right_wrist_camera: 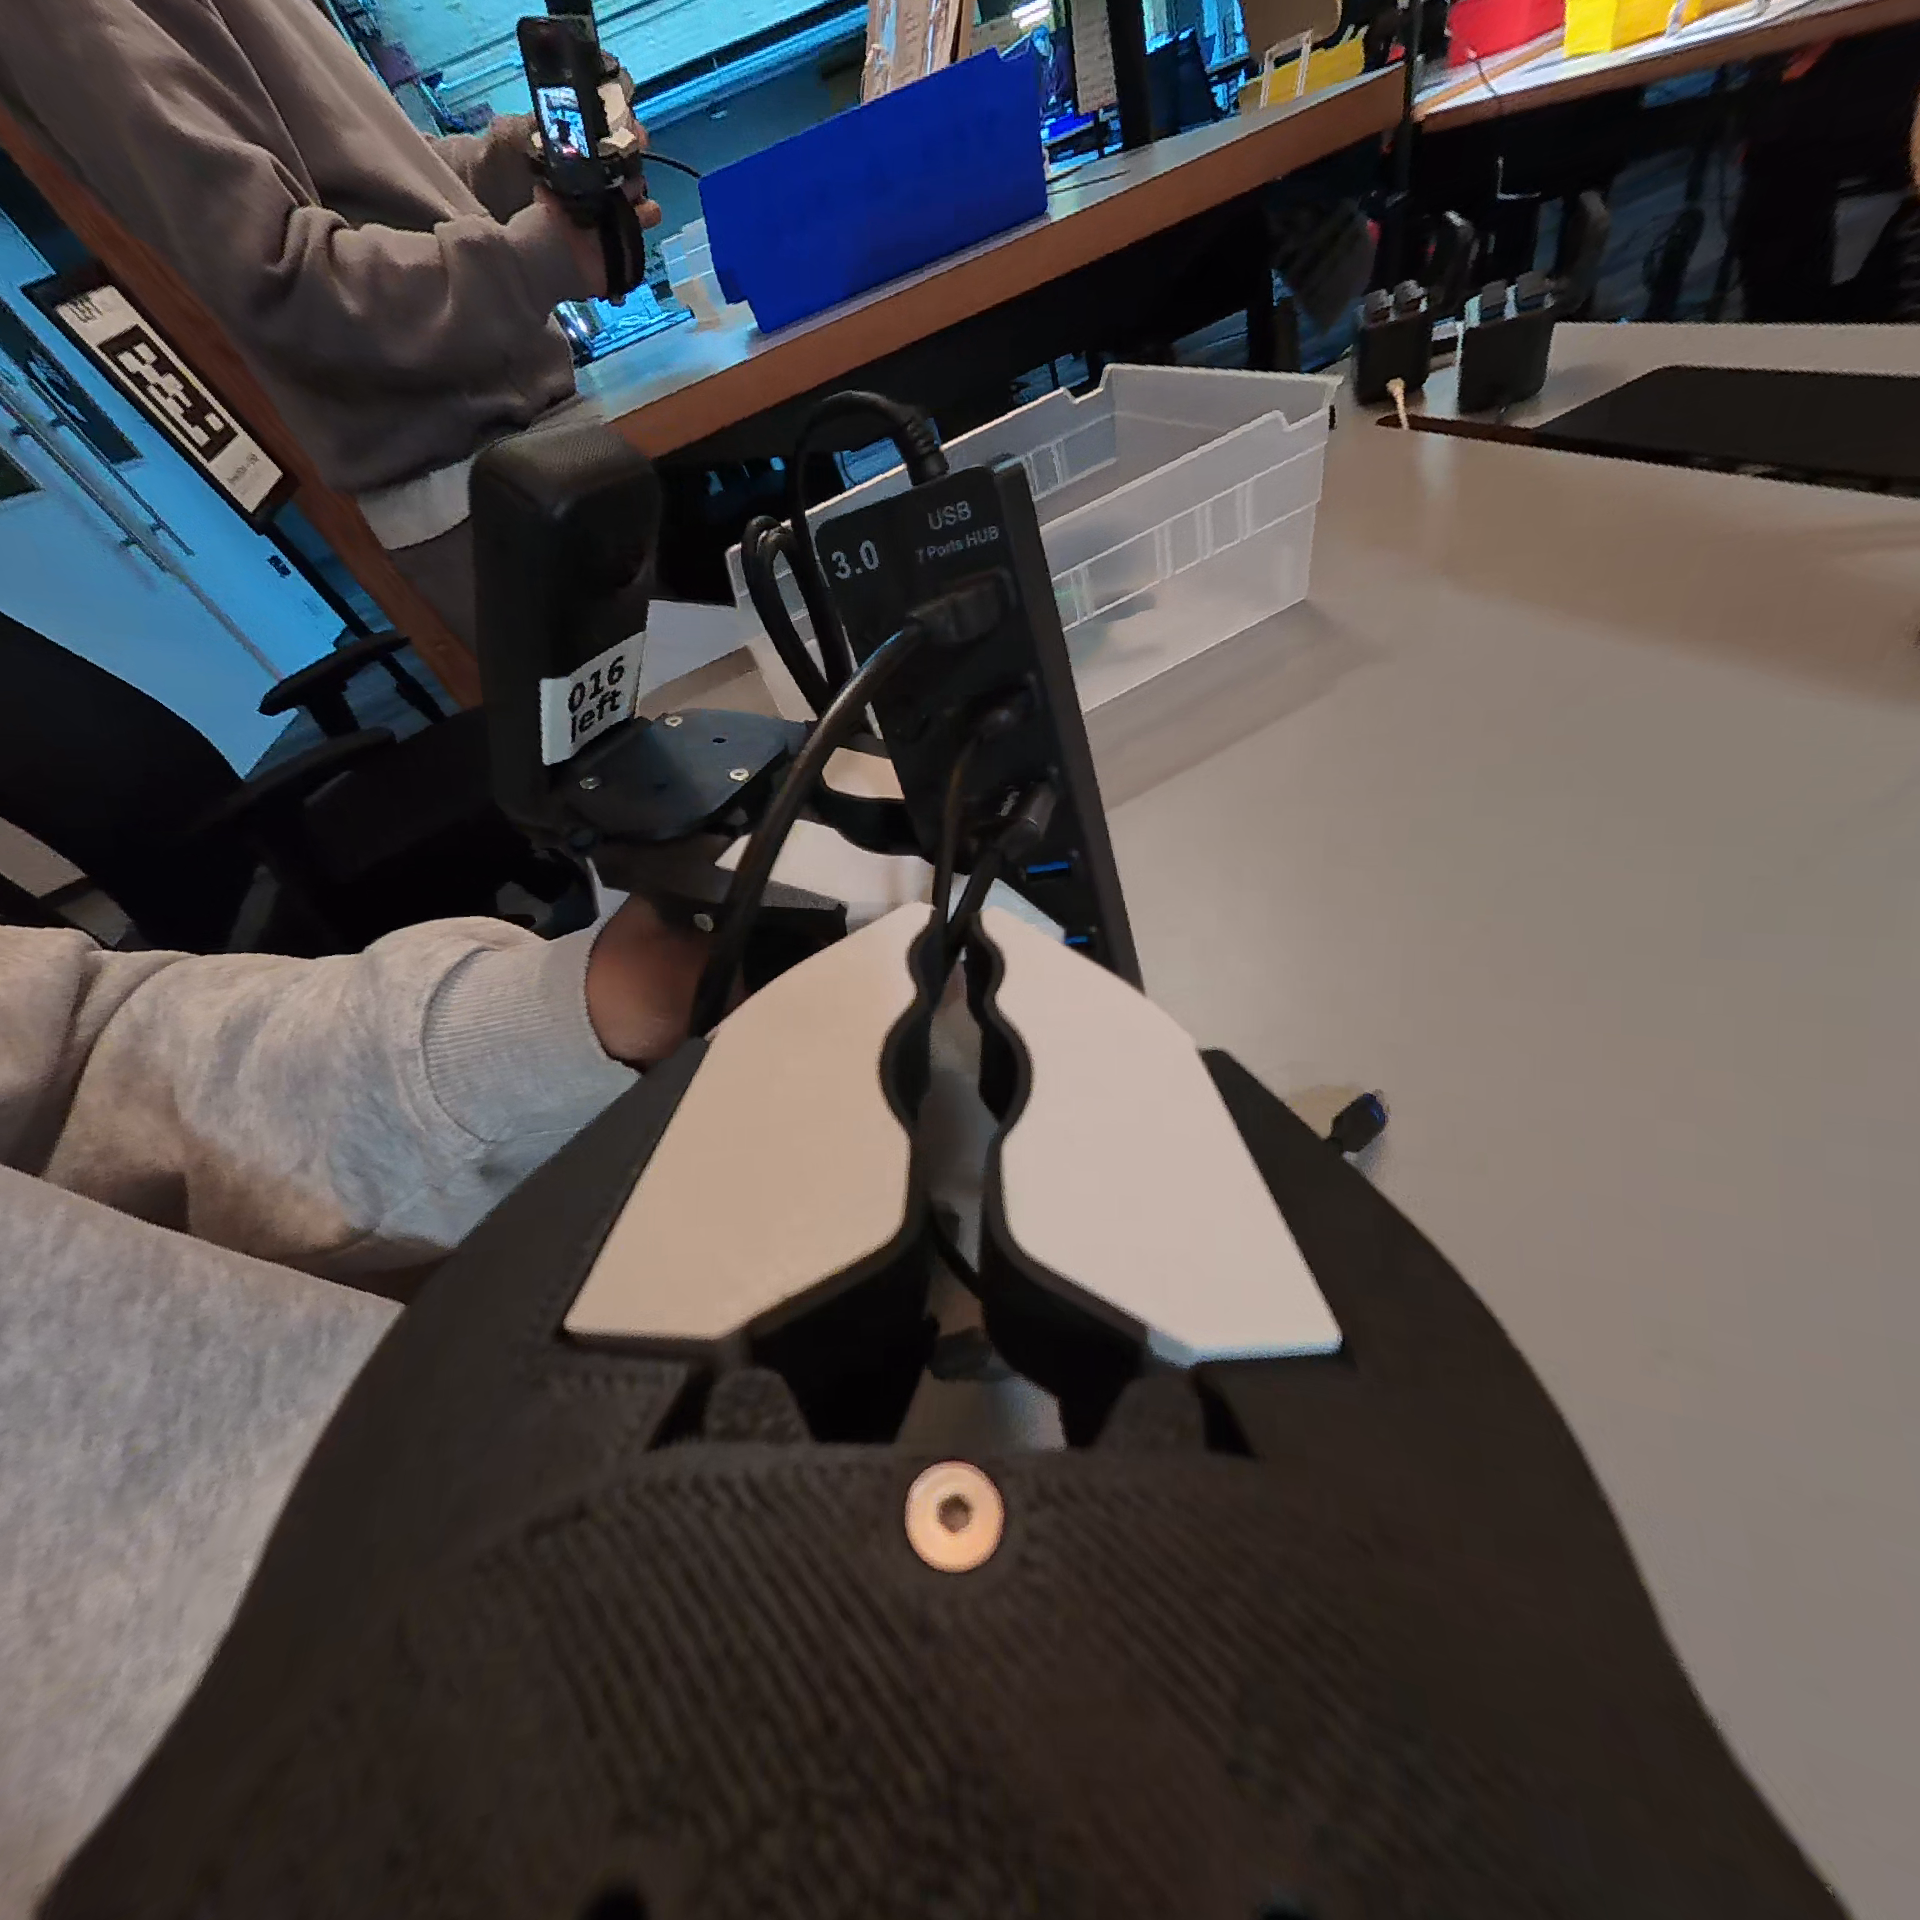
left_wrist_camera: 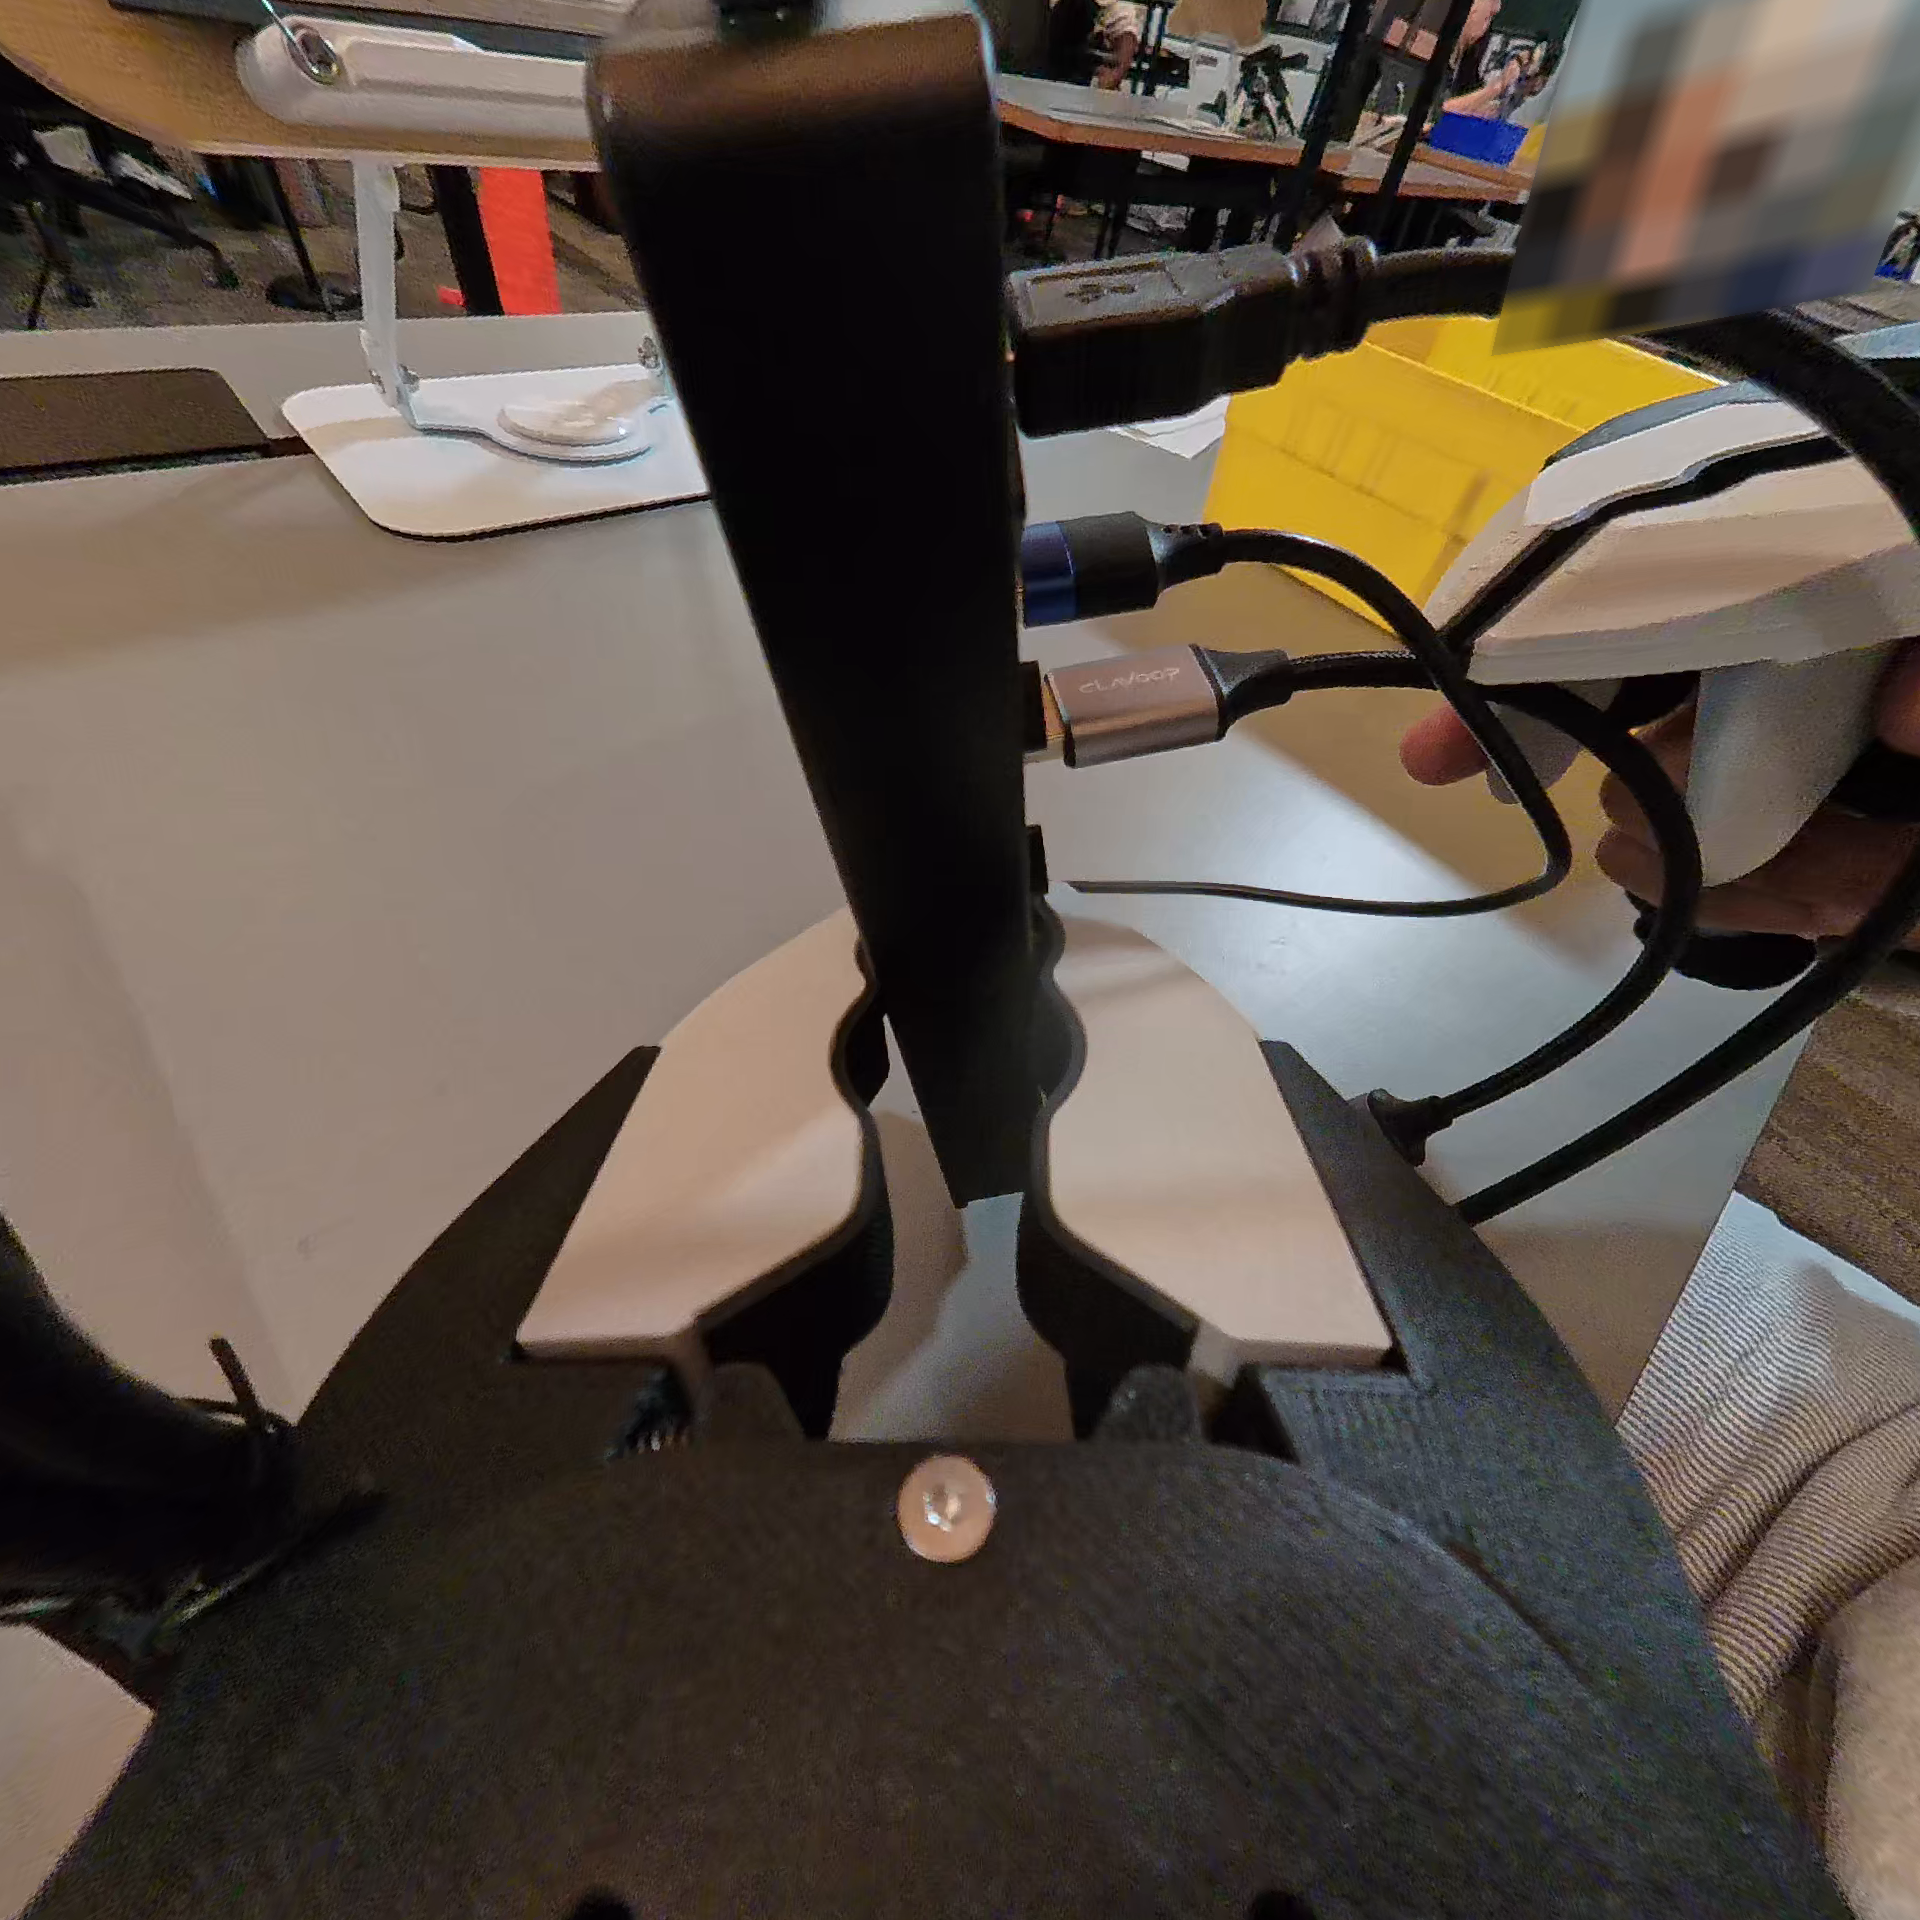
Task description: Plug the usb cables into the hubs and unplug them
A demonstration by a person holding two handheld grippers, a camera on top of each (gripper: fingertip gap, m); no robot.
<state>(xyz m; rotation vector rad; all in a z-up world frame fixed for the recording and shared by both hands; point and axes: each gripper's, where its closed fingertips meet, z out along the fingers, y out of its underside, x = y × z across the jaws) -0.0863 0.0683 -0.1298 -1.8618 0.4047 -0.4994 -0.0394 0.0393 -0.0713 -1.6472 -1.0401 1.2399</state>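
My left gripper (left_wrist_camera: 956,997) is shut on the lower end of a black usb hub (left_wrist_camera: 831,520) and holds it upright above the grey table (left_wrist_camera: 364,831). Three plugs sit in its right side: a thick black one (left_wrist_camera: 1143,332), a blue-and-black one (left_wrist_camera: 1091,571) and a grey metal one (left_wrist_camera: 1132,717). In the right wrist view the hub (right_wrist_camera: 1049,665) faces me with the cables hanging from its ports. My right gripper (right_wrist_camera: 951,966) is shut on a thin black cable (right_wrist_camera: 945,883) just below the hub. A loose blue-tipped plug (right_wrist_camera: 1361,1122) lies on the table.
A yellow bin (left_wrist_camera: 1403,447) and a white stand base (left_wrist_camera: 499,457) sit behind the hub. A clear plastic bin (right_wrist_camera: 1174,499) stands at the table's far edge. A person in grey (right_wrist_camera: 312,208) works at another table with a blue bin (right_wrist_camera: 883,187).
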